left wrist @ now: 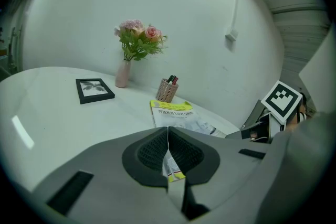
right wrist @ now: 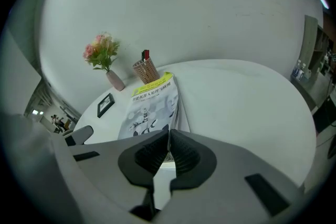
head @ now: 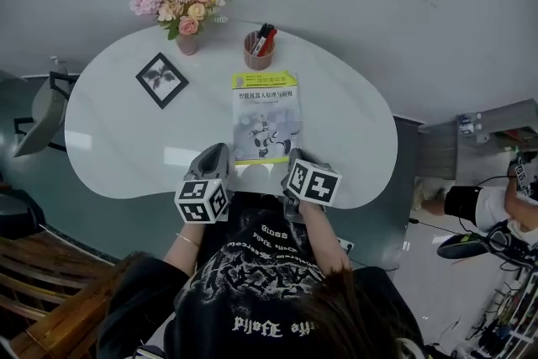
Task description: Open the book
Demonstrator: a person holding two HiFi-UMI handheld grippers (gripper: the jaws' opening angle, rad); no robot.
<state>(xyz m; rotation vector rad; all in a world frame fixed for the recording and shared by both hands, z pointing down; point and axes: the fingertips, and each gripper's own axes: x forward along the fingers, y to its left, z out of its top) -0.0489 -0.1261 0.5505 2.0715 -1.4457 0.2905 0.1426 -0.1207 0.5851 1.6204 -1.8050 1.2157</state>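
A closed book (head: 265, 118) with a yellow and grey cover lies in the middle of the white table (head: 126, 139), its near edge toward me. My left gripper (head: 220, 152) is shut, and its tips sit over the book's near left corner (left wrist: 176, 173). Its jaws (left wrist: 168, 131) meet with no gap. My right gripper (head: 295, 157) is at the near right corner, shut on the edge of the book's cover (right wrist: 152, 107). That cover stands slightly lifted off the pages along the right side. The right jaws (right wrist: 169, 134) are pressed together.
Behind the book stand a pen holder (head: 259, 50) and a vase of pink flowers (head: 187, 0). A black picture frame (head: 161, 80) lies to the left. The table's curved front edge runs just under both grippers. A chair (head: 42, 118) stands at the left.
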